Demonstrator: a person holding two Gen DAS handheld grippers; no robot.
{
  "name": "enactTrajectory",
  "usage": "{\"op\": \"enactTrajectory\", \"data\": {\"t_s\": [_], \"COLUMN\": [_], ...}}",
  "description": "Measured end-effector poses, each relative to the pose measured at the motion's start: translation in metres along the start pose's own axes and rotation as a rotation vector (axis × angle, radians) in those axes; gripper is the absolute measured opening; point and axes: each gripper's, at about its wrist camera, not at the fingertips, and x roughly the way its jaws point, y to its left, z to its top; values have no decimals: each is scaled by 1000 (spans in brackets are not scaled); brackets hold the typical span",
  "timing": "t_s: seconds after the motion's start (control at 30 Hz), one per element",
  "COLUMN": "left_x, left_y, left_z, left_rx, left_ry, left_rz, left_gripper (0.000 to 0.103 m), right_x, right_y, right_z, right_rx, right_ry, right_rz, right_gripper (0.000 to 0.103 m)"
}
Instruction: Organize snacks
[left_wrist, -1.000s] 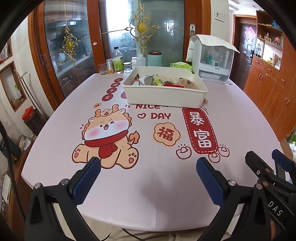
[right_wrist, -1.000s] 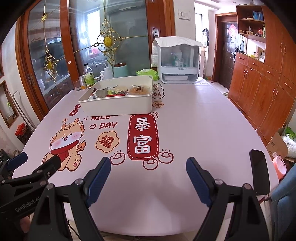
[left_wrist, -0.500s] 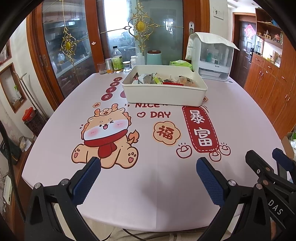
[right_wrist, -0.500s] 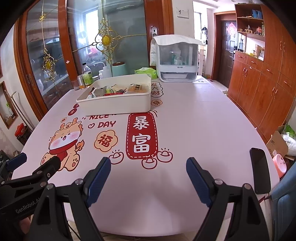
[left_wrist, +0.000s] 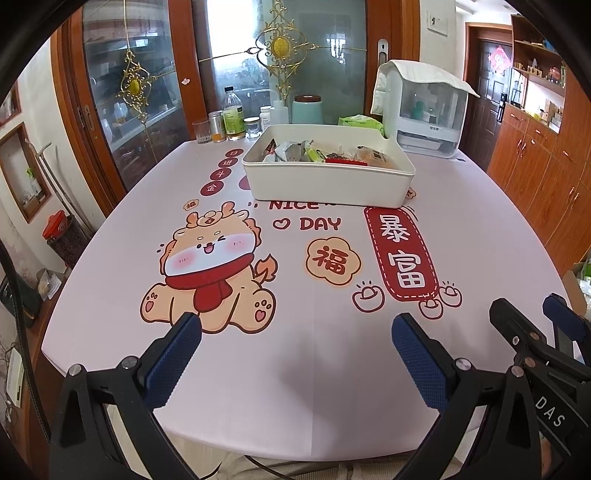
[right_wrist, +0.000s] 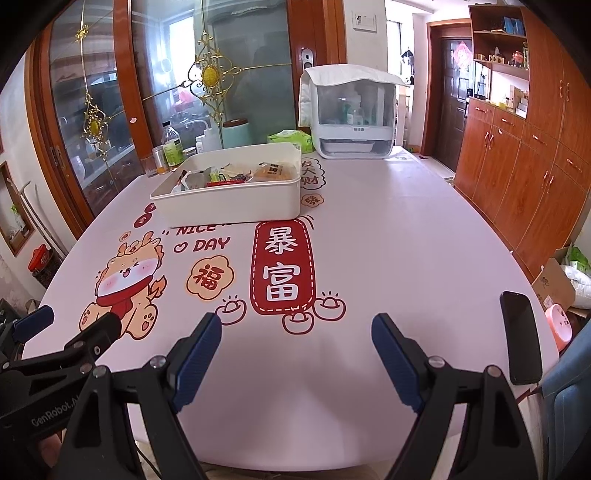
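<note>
Only the right wrist view shows the black phone (right_wrist: 521, 341) beside the right gripper (right_wrist: 295, 350).

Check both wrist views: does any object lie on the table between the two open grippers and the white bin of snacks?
Nothing visible does. Only printed tablecloth lies between the left gripper, the right gripper and the white bin. The black phone lies off to the right.

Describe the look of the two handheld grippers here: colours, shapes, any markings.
Both are black, angular frames with silver rivets. The left gripper and right gripper each carry two long fingers faced with blue, finely textured pads. White lettering marks the bodies: "GenRobot.A" on the left, "DAS" on the right. No sleeves are visible.
</note>
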Motion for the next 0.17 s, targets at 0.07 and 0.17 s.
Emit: {"op": "enactTrajectory", "data": {"t_s": [0.07, 0.17], "left_x": [0, 1], "left_y": [0, 1], "left_z": [0, 0], "left_rx": [0, 0], "left_ry": [0, 3], "left_rz": [0, -1], "left_gripper": [102, 102], "right_x": [1, 1], "right_y": [0, 0], "right_z": [-1, 0], "right_rx": [-1, 0], "right_ry": [0, 2], "right_rz": [-2, 0], "right_gripper": [84, 84]}}
